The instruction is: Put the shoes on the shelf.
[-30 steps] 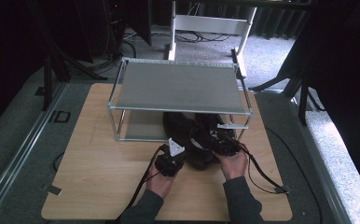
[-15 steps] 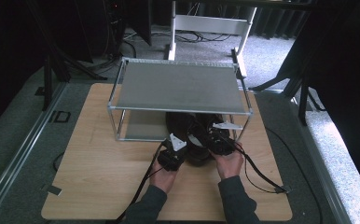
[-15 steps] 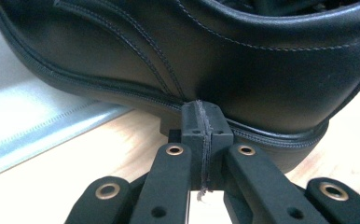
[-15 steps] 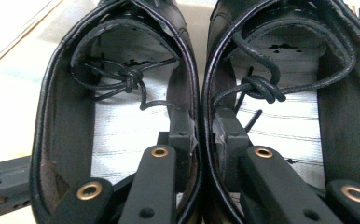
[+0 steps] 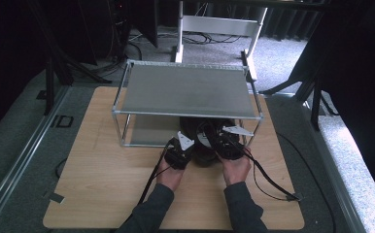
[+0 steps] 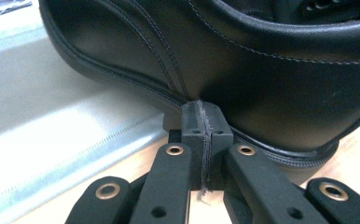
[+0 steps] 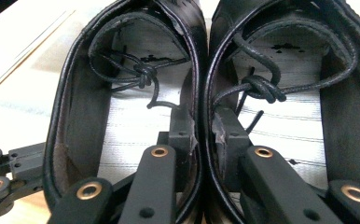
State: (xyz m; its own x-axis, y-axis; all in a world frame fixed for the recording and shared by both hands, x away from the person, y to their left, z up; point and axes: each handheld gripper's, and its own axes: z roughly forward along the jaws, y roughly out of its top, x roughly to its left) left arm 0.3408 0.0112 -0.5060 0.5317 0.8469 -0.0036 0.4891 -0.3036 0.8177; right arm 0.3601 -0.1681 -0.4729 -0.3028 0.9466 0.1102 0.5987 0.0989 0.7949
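The right gripper (image 7: 201, 135) is clamping the 2 touching inner walls of a pair of black leather lace-up shoes (image 7: 201, 60), 1 jaw inside each; its view is showing knotted laces and pale insoles. The left gripper (image 6: 201, 135), jaws pressed together on nothing, is nudging the left shoe's outer side just above the sole. From above, the shoes (image 5: 205, 145) are sitting at the near right edge of a 2-tier metal rack (image 5: 185, 90) on the wooden table (image 5: 103, 179). No writing is readable.

A metal two-tier rack (image 5: 185, 90) stands on the far half of the wooden table (image 5: 98, 170). A pair of black shoes (image 5: 206, 141) sits at its near right edge, partly under the upper shelf. The left tongs (image 5: 179, 151) and right tongs (image 5: 227, 141) flank the shoes, cables trailing near.
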